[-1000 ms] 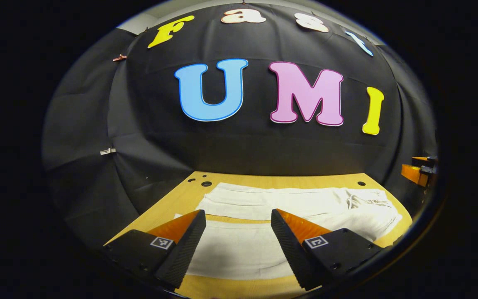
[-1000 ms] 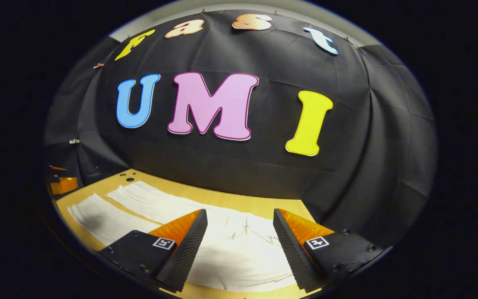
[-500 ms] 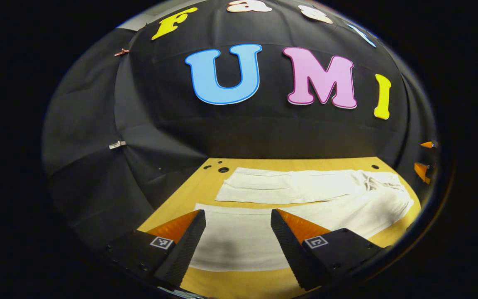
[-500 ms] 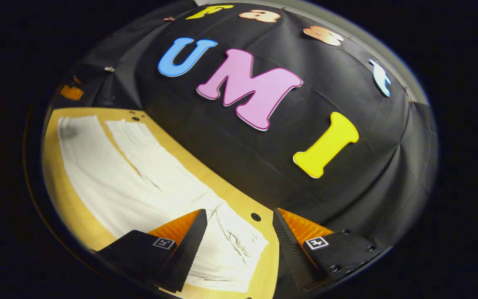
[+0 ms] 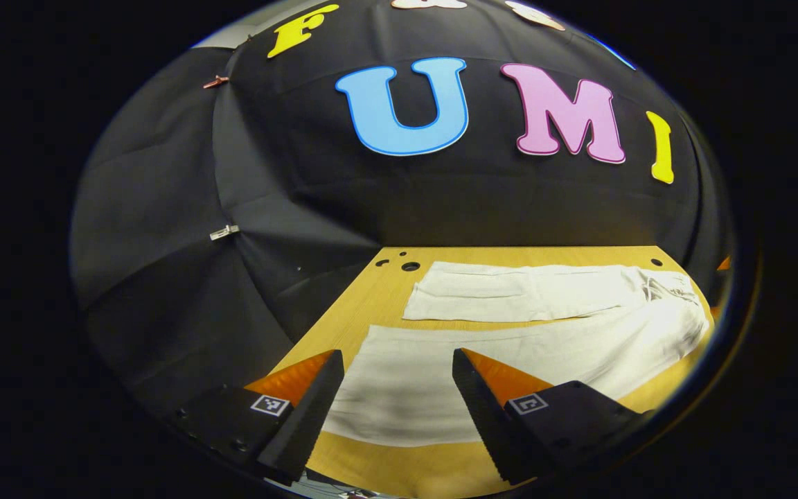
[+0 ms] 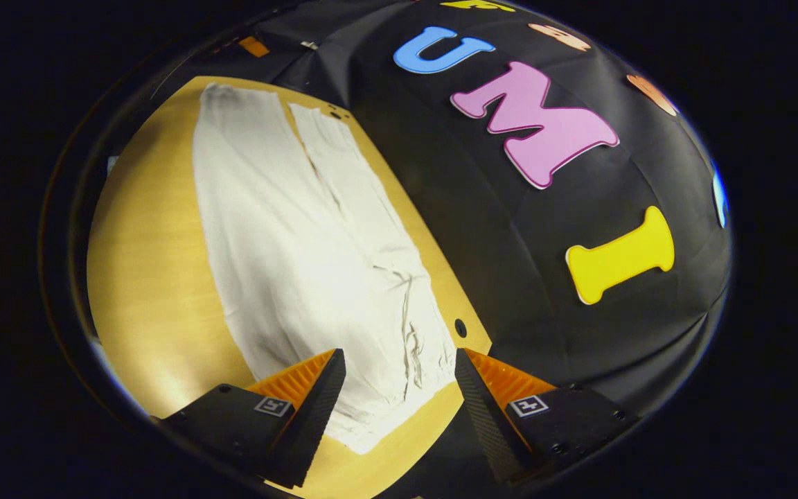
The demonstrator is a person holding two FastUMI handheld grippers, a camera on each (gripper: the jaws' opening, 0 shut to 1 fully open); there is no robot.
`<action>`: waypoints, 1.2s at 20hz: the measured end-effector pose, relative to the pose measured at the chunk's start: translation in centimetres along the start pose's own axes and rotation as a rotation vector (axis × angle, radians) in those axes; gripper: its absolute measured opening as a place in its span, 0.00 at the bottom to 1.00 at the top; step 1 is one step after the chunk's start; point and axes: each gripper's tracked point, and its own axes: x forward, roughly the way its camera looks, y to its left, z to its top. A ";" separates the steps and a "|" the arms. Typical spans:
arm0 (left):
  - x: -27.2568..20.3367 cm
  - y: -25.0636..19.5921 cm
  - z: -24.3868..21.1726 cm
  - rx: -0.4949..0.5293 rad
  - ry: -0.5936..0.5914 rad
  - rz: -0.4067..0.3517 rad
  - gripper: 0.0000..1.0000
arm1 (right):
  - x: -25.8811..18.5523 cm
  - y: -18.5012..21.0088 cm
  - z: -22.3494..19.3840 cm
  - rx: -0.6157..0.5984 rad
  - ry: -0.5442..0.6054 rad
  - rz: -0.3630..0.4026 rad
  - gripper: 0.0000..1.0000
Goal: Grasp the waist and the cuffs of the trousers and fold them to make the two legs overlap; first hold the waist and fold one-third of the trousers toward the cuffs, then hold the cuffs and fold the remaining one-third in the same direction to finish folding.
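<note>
Wooden table [image 6: 143,263] bears flat trousers [image 6: 288,263].

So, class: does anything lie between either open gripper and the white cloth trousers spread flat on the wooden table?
Nothing visible does. The left gripper faces a cuff of the white cloth trousers; the right gripper faces the waist. The wooden table around them is bare.

The left gripper [image 5: 397,378] has two wedge-shaped fingers with finely ribbed inner faces. Each finger sits on a blocky housing that carries a small square black-and-white marker [image 5: 267,405] on its top face, with small round screws [image 5: 235,445] along its edge. The right gripper [image 6: 399,378] is built the same: ribbed wedge fingers, a square marker [image 6: 527,405] on each housing, and round screws [image 6: 614,414] near the outer corners.
</note>
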 end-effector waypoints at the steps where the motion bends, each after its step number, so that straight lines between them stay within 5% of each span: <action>1: 0.0 0.0 -0.6 0.002 0.014 0.004 0.99 | -0.1 0.5 -1.1 -0.034 0.020 0.022 0.97; 10: -0.7 0.9 -3.9 -0.002 0.082 0.066 0.99 | 1.2 5.4 -10.3 -0.264 0.200 0.150 0.97; 15: -1.2 2.2 -4.4 0.003 0.102 0.090 0.99 | 3.6 4.5 -9.7 -0.406 0.189 0.090 0.94; 21: -1.3 4.3 -5.5 0.035 0.129 0.135 0.99 | 6.2 3.6 -9.6 -0.398 0.221 0.062 0.90; 24: -0.8 5.8 -6.4 0.159 0.137 0.148 0.99 | 6.9 3.9 -10.1 -0.396 0.235 0.081 0.75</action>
